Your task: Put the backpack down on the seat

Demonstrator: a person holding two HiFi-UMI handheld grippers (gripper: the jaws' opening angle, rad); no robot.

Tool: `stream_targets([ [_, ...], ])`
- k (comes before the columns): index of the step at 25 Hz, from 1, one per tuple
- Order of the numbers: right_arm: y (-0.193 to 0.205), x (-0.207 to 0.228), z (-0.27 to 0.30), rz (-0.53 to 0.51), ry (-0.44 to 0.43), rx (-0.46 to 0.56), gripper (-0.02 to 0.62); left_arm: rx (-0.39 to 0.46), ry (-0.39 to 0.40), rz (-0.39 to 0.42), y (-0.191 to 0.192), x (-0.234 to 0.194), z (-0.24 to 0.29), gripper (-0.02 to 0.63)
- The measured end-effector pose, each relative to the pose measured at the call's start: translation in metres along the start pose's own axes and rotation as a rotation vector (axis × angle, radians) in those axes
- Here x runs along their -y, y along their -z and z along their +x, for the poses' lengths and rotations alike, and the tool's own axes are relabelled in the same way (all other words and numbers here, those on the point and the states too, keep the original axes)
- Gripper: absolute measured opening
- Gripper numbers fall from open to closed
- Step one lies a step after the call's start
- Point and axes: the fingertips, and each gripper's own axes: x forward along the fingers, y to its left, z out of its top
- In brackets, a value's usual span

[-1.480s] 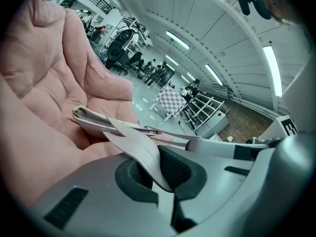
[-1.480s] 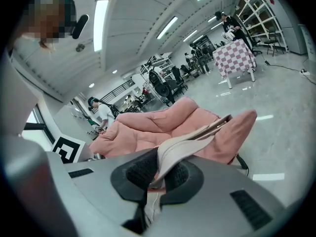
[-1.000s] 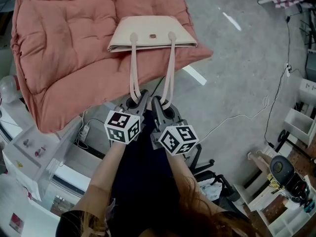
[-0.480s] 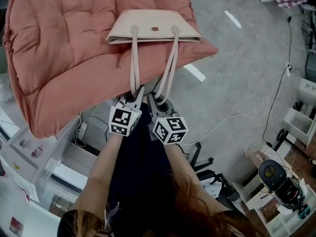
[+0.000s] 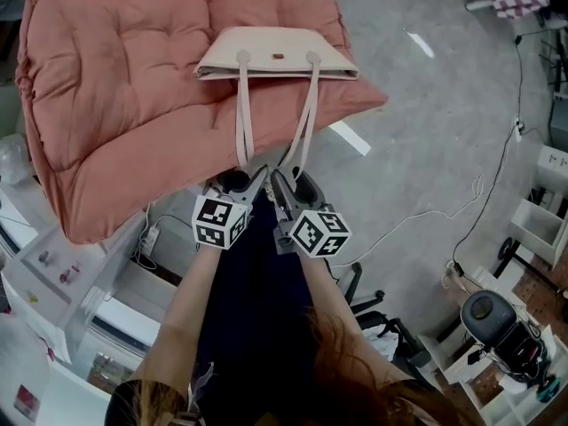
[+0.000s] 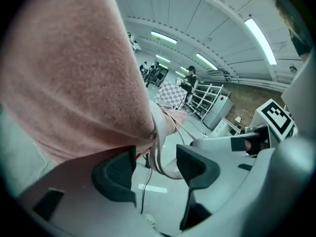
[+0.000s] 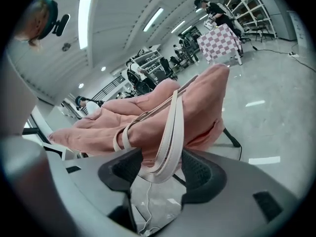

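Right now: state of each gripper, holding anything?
Left gripper: open, jaws just opened; left strap hangs loose between them.
Right gripper: open, jaws just opened; right strap hangs loose between them.

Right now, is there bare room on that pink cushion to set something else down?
Yes: the wide stretch of cushion left of the cream bag is bare. Crowded: the near edge below the bag, crossed by its two straps.

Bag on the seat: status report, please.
Left gripper, right gripper: jaws just opened, straps slack between. Bag down on seat cushion. Nothing blocking.
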Motion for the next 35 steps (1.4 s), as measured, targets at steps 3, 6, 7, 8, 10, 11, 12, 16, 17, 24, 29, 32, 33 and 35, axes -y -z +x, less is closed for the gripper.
stream_targets([
  [3, 0.0, 0.002, -0.013, 0.012, 0.012, 0.002, 0.25, -0.039, -0.01, 0.023, 0.009, 0.003, -0.015, 0.247],
  [6, -0.002, -0.003, -0.026, -0.006, 0.01, -0.001, 0.25, -0.051, -0.011, 0.032, 0.008, 0.012, -0.03, 0.247],
  [7, -0.004, -0.006, -0.031, -0.011, 0.008, -0.002, 0.252, -0.054, -0.011, 0.033, 0.006, 0.016, -0.035, 0.247],
  [8, -0.006, -0.009, -0.036, -0.014, 0.004, -0.002, 0.25, -0.056, -0.011, 0.033, 0.004, 0.021, -0.04, 0.247],
  [10, -0.011, -0.016, -0.044, -0.021, -0.004, 0.003, 0.25, -0.055, -0.007, 0.031, -0.001, 0.03, -0.047, 0.247],
  [11, -0.014, -0.019, -0.046, -0.026, -0.008, 0.007, 0.252, -0.051, -0.004, 0.032, -0.004, 0.034, -0.05, 0.247],
  [12, -0.016, -0.022, -0.048, -0.032, -0.01, 0.011, 0.252, -0.045, -0.001, 0.035, -0.008, 0.038, -0.054, 0.247],
  [16, -0.024, -0.034, -0.056, -0.044, -0.007, 0.016, 0.25, -0.012, -0.002, 0.057, -0.023, 0.048, -0.073, 0.247],
  [17, -0.029, -0.037, -0.058, -0.048, -0.008, 0.025, 0.251, -0.004, 0.001, 0.064, -0.027, 0.05, -0.077, 0.247],
  [24, -0.063, -0.069, -0.089, -0.044, -0.041, 0.089, 0.25, 0.055, 0.039, 0.125, -0.072, 0.078, -0.11, 0.247],
  [29, -0.087, -0.099, -0.106, -0.051, -0.084, 0.133, 0.25, 0.122, 0.055, 0.17, -0.114, 0.091, -0.125, 0.247],
  [32, -0.102, -0.119, -0.121, -0.062, -0.087, 0.16, 0.25, 0.166, 0.056, 0.212, -0.138, 0.098, -0.14, 0.247],
  [33, -0.109, -0.126, -0.125, -0.062, -0.092, 0.176, 0.25, 0.181, 0.055, 0.222, -0.147, 0.098, -0.145, 0.247],
  [35, -0.123, -0.142, -0.132, -0.062, -0.118, 0.216, 0.25, 0.214, 0.058, 0.234, -0.165, 0.099, -0.154, 0.247],
])
